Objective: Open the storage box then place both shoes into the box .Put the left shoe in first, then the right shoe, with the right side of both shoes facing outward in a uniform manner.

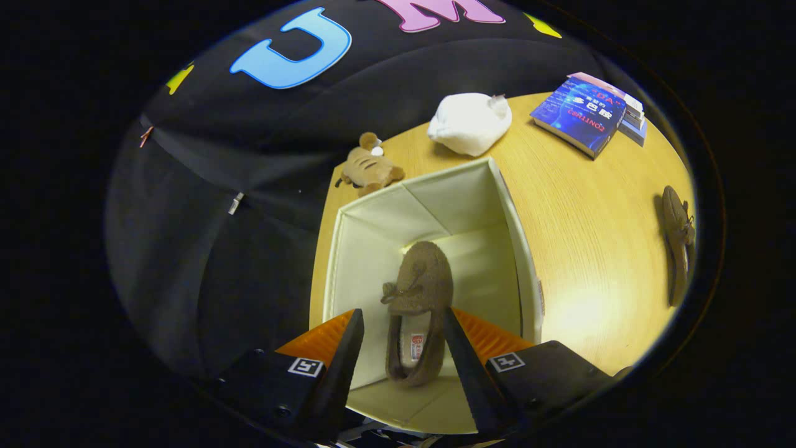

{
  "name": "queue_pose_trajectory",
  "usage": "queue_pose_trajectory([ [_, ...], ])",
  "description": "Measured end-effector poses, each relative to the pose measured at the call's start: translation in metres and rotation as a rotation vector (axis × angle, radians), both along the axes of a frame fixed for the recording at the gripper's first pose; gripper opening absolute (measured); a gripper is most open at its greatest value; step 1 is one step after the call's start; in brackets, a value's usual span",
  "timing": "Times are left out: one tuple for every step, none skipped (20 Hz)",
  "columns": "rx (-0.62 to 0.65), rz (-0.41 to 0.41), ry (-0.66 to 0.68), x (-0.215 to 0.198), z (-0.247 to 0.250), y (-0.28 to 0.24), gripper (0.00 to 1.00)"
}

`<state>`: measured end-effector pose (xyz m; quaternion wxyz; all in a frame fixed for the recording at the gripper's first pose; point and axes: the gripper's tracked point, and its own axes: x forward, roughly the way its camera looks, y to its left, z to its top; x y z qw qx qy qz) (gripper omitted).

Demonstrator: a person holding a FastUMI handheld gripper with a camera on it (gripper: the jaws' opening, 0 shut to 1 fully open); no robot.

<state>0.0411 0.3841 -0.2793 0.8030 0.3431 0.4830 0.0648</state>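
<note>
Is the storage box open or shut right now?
Open. The storage box has no lid over it, its pale inside walls show, and one brown shoe lies inside between the open gripper fingers.

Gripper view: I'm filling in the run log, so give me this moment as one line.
box: open | first shoe: inside, on floor | second shoe: on table | gripper: fingers open above first shoe, holding nothing

Gripper view, steeply down into storage box [521,261]
</note>
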Motion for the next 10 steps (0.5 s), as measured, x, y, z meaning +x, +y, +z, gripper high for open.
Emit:
queue_pose_trajectory([
  [0.000, -0.005, -0.027, 0.001, 0.008, -0.011, 0.81],
  [0.001, -0.015, -0.050, 0.002, 0.015, -0.022, 0.81],
  [0.006, -0.027, -0.070, 0.003, 0.023, -0.035, 0.81],
  [0.011, -0.031, -0.082, 0.001, 0.030, -0.048, 0.81],
  [0.003, -0.038, -0.092, -0.002, 0.034, -0.065, 0.81],
  [-0.007, -0.048, -0.105, -0.004, 0.037, -0.084, 0.81],
  [-0.014, -0.055, -0.115, -0.007, 0.040, -0.103, 0.81],
  [-0.024, -0.054, -0.113, -0.014, 0.041, -0.123, 0.81],
  [-0.046, -0.062, -0.106, -0.021, 0.039, -0.147, 0.81],
  [-0.073, -0.079, -0.097, -0.027, 0.034, -0.176, 0.81],
])
